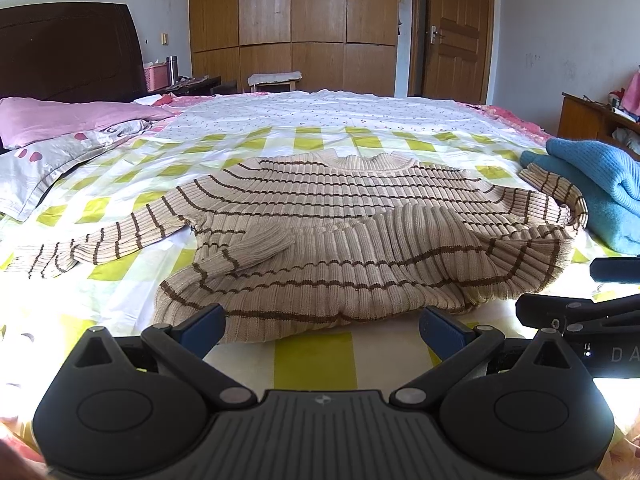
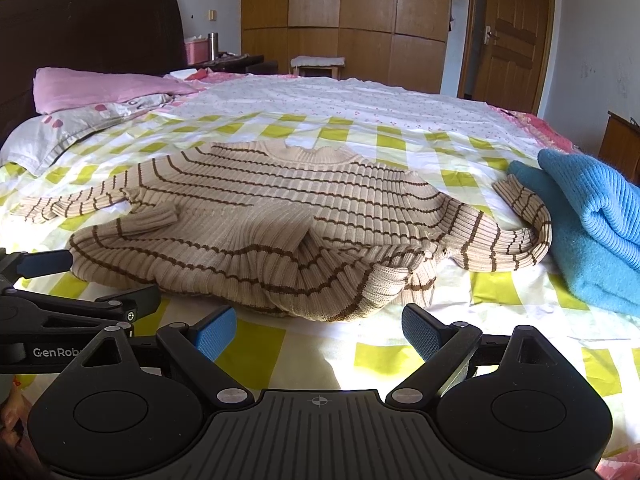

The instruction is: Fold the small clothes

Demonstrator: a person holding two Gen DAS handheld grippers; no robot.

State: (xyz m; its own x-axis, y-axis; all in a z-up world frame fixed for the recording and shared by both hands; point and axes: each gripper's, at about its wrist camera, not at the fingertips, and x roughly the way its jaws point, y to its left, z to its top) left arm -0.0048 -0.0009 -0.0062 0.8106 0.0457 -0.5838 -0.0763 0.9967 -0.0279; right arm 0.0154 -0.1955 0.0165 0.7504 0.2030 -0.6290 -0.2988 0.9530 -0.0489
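Ribbed knit, soft and floppy: the striped sweater point(image 1: 360, 240) sprawls on the bed point(image 1: 312, 360); my left tongs point(image 1: 322, 330) and right tongs point(image 2: 318, 334) gape empty, and I judge the thick hem the best hold.

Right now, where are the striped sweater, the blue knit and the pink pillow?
striped sweater point(image 1: 360, 216), left wrist view, chest panel.
blue knit point(image 2: 592, 216), right wrist view, folded top layer.
pink pillow point(image 2: 100, 88), right wrist view, top face.

sweater point(image 1: 360, 216): beige, brown stripes | bedsheet point(image 1: 312, 360): white-yellow checks | folded knit point(image 1: 600, 184): blue | pillow point(image 1: 60, 114): pink
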